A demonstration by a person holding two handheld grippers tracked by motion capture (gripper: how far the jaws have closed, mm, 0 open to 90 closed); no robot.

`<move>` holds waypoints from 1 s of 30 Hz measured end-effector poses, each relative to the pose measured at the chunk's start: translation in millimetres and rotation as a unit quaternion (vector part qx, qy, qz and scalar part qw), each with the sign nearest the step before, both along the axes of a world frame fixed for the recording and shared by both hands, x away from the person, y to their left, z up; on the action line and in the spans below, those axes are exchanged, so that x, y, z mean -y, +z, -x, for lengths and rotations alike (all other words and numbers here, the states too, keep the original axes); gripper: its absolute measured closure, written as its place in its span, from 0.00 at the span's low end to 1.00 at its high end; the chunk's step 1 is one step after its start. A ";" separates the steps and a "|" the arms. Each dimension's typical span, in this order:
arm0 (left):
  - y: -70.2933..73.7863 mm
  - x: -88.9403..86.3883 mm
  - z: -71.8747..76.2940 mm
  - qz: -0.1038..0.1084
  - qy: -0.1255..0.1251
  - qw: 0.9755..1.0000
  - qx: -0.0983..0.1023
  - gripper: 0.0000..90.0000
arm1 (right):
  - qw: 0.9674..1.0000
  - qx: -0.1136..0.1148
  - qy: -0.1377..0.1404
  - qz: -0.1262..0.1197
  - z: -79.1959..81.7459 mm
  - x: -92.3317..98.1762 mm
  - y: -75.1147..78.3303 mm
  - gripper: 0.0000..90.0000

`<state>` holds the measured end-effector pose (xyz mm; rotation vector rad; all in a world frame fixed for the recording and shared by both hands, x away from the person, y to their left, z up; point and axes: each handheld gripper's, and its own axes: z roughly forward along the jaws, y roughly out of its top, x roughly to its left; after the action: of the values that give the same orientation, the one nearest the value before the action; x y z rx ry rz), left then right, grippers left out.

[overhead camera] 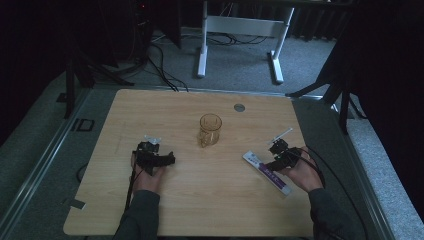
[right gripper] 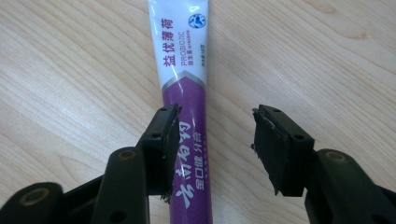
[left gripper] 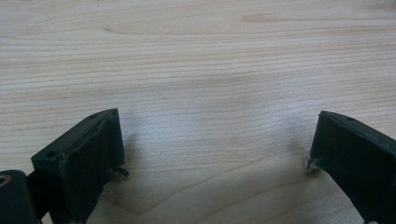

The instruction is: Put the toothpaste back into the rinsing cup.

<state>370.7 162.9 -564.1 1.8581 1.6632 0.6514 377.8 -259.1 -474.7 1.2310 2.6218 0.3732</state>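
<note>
Spreading across most of the high view is the pale wooden bench [overhead camera: 210, 200], with a white-framed desk [overhead camera: 240, 30] standing on the grey floor beyond its far edge. Near the middle of the bench stands an upright amber glass mug [overhead camera: 210, 130], well apart from both hands. The left tool [overhead camera: 159, 159] rests on the bench at the left; in the left gripper view its jaws stand wide apart with only bare wood grain between them. The right tool [overhead camera: 276, 156] sits at the right side, over the purple-and-white toothpaste tube [overhead camera: 267, 172], which lies flat on the bench at a slant. In the right gripper view the tube [right gripper: 184, 93] runs up between the black jaws, lying against the left one, with a clear gap to the right one; the jaws stand half apart and are not clamped on it. A thin white stick [overhead camera: 282, 135] lies just beyond the right tool.
</note>
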 end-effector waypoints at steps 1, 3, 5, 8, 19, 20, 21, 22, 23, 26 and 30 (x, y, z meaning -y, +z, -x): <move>0.0 0.0 0.0 0.000 0.000 1.000 0.000 0.03 | 1.000 -0.003 0.002 0.002 -0.1 -0.8 0.2 0.58; 0.0 0.0 0.0 0.000 0.000 1.000 0.000 0.03 | 1.000 -0.005 0.003 0.000 -0.5 -1.5 0.4 0.58; 0.0 0.0 0.0 0.000 0.000 1.000 0.000 0.03 | 1.000 -0.009 0.004 0.000 -0.9 -2.3 0.2 0.59; 0.0 0.0 0.0 0.000 0.000 1.000 0.000 0.03 | 1.000 -0.016 0.009 0.002 -1.7 -5.0 -0.8 0.60; 0.0 0.0 0.0 0.000 0.000 1.000 0.000 0.03 | 0.999 -0.033 0.016 0.015 -4.2 -12.1 -4.0 0.60; 0.0 0.0 0.0 0.000 0.000 1.000 0.000 0.03 | 0.999 -0.035 0.016 0.017 -4.3 -12.5 -4.6 0.60; 0.0 0.0 0.0 0.000 0.000 1.000 0.000 0.03 | 0.999 -0.036 0.016 0.017 -4.5 -12.8 -5.3 0.60; 0.0 0.0 0.0 0.000 0.000 1.000 0.000 0.03 | 0.999 -0.037 0.019 0.019 -4.9 -13.1 -5.9 0.60; 0.0 0.0 0.0 0.000 0.000 1.000 0.000 0.03 | 0.999 -0.039 0.019 0.020 -4.9 -13.6 -6.6 0.60; 0.0 0.0 0.0 0.000 0.000 1.000 0.000 0.03 | 0.999 -0.042 0.021 0.022 -5.4 -15.0 -8.2 0.60; 0.0 0.0 0.0 0.000 0.000 1.000 0.000 0.03 | 0.998 -0.048 0.021 0.023 -6.0 -16.6 -10.2 0.60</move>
<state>370.7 162.9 -564.1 1.8589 1.6637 0.6515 383.9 -242.5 -484.9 1.2098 2.7246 0.2648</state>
